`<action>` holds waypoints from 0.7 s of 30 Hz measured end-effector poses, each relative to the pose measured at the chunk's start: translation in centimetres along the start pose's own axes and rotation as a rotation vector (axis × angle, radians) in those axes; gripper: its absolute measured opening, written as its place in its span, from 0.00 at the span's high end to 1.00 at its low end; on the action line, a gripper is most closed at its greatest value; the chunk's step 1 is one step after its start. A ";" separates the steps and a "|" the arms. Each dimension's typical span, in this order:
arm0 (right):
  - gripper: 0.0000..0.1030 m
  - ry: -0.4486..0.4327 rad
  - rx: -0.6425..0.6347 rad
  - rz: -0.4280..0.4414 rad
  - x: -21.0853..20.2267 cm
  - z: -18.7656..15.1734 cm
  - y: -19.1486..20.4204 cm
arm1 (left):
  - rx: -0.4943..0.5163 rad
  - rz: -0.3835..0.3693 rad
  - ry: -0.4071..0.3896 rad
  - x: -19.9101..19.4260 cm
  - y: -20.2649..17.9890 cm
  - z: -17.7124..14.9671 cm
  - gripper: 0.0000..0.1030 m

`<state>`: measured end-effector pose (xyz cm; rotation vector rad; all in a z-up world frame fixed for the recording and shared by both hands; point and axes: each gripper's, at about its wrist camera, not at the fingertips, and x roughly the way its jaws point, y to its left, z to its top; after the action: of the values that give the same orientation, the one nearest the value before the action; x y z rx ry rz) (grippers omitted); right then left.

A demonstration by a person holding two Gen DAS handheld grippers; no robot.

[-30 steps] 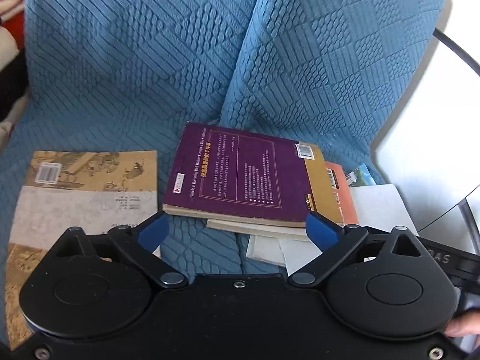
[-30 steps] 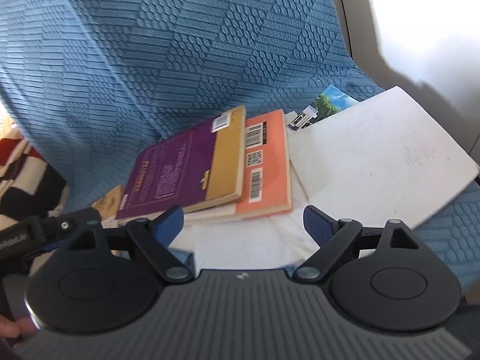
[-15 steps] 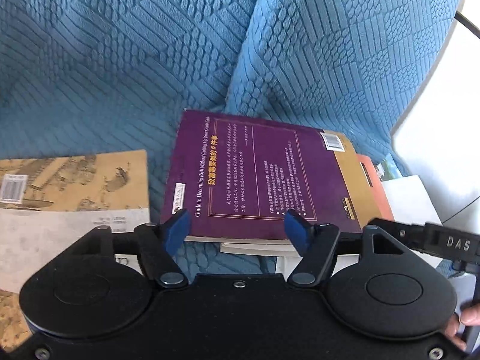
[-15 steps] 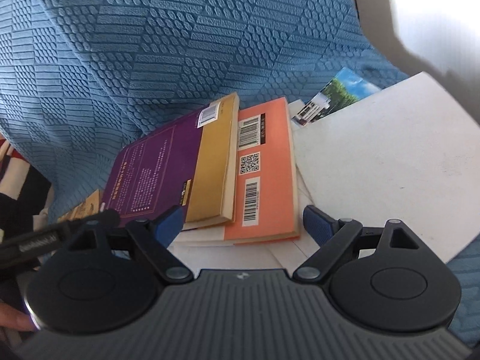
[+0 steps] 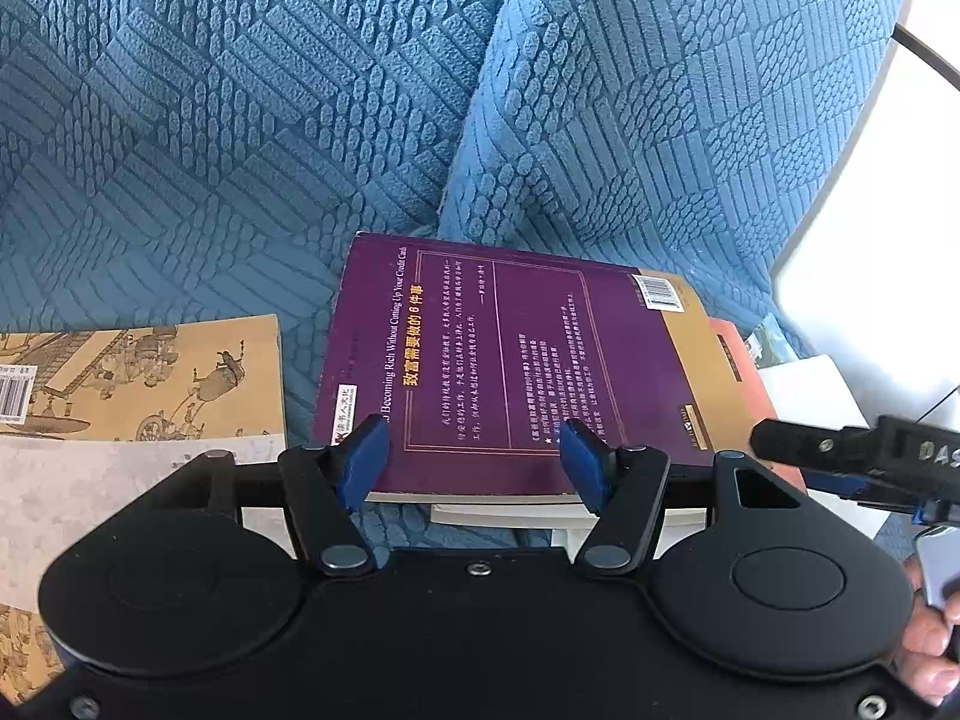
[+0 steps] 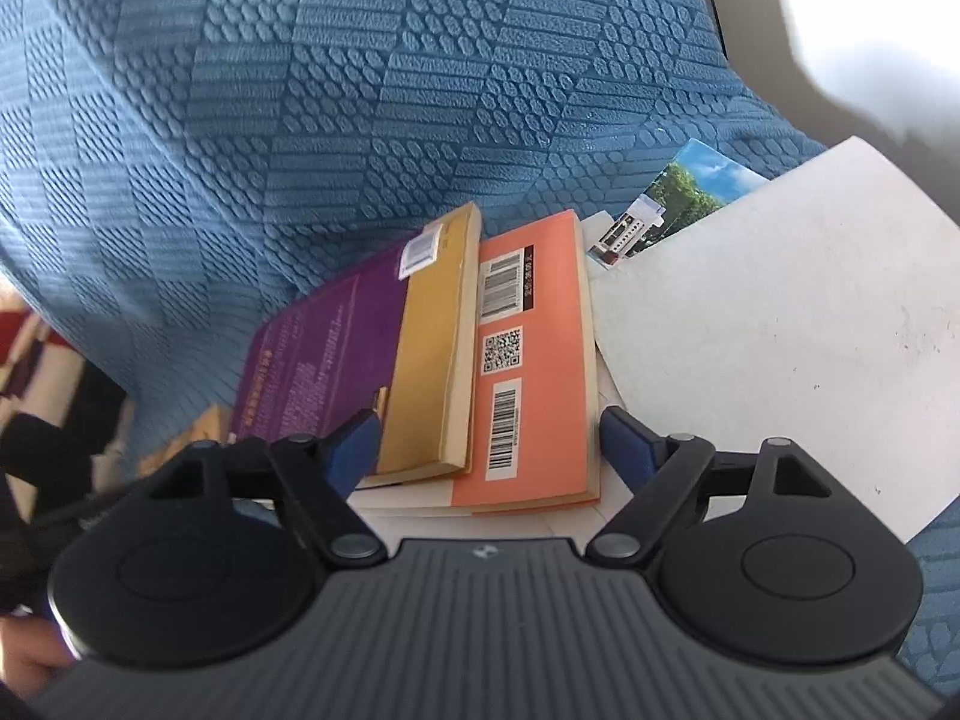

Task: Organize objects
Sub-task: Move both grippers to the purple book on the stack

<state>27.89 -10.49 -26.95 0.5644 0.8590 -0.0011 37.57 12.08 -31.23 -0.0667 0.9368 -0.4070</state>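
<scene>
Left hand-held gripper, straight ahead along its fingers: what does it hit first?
Most likely the purple book on top of the pile; the left hand-held gripper already straddles its near edge with open jaws that have just been closing. Depth is uncertain.

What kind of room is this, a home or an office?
Most likely a home living room: a sofa under a blue quilted cover, with paperbacks loose on the seat, such as a purple book on an orange book.

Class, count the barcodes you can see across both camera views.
4: one on the purple book, two on the orange book, one on the tan book at left. Others may be hidden.
</scene>
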 end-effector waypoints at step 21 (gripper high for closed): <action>0.39 0.087 0.089 0.049 -2.2 -2.3 0.4 | -0.103 -0.140 0.040 -1.7 0.4 -0.2 0.43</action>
<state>24.92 -9.58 -26.36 0.6727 0.9332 0.0300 36.68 13.12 -30.13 -0.2202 0.9952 -0.4906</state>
